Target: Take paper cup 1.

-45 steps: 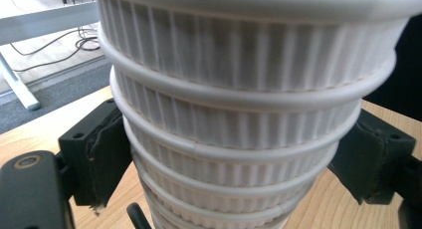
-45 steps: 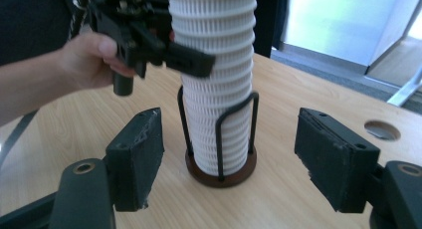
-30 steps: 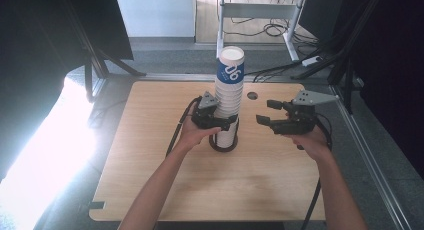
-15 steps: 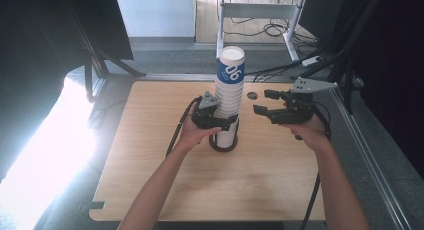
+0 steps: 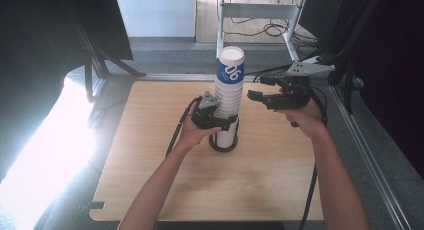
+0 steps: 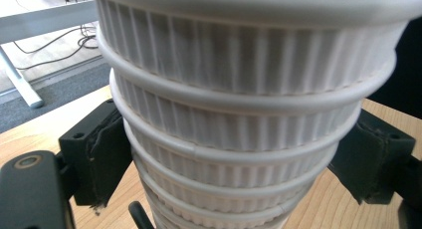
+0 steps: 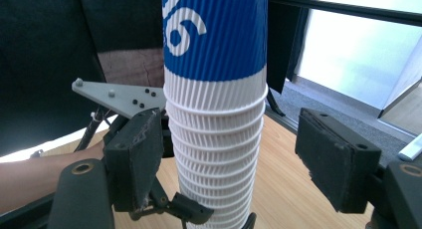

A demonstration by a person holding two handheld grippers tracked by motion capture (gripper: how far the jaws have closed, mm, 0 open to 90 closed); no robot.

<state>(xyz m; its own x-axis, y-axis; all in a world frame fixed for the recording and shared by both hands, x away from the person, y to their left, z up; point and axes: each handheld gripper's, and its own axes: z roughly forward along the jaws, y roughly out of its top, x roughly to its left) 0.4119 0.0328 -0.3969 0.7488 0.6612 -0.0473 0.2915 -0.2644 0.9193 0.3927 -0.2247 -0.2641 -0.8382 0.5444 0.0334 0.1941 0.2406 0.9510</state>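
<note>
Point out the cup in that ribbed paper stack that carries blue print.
The topmost cup of the ribbed white paper cup stack: it alone wears a blue band with white numerals; every cup nested beneath it shows plain white.

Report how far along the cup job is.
Done: the left gripper is clamped low on the stack of cups, steadying it on the table. In hand: the right gripper, open, brackets the stack below the top blue cup. Left, probably: closing and lifting cups off.
</note>
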